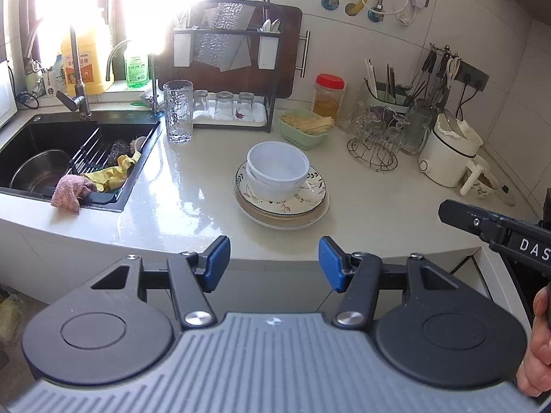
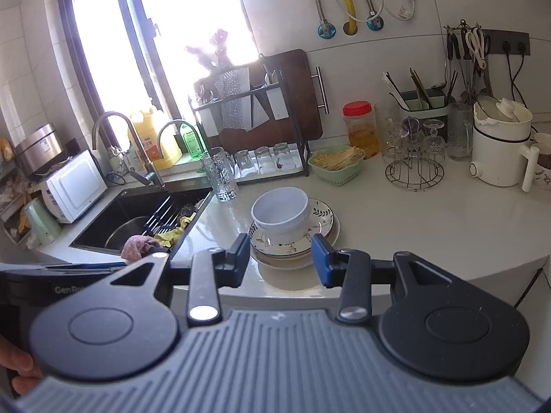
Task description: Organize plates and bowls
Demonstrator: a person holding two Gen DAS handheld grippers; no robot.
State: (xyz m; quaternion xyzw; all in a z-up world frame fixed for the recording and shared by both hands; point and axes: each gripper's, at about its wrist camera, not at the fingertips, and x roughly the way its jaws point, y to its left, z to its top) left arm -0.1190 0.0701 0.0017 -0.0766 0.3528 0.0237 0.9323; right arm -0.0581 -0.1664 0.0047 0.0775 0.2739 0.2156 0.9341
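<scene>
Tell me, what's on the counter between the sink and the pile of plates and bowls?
Nothing: in the left wrist view, only bare, shiny counter lies between the sink and the stacked plates with bowls.

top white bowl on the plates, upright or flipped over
Upright. The top white bowl shows its open mouth and hollow inside, nested in another bowl on the stacked plates.
</scene>
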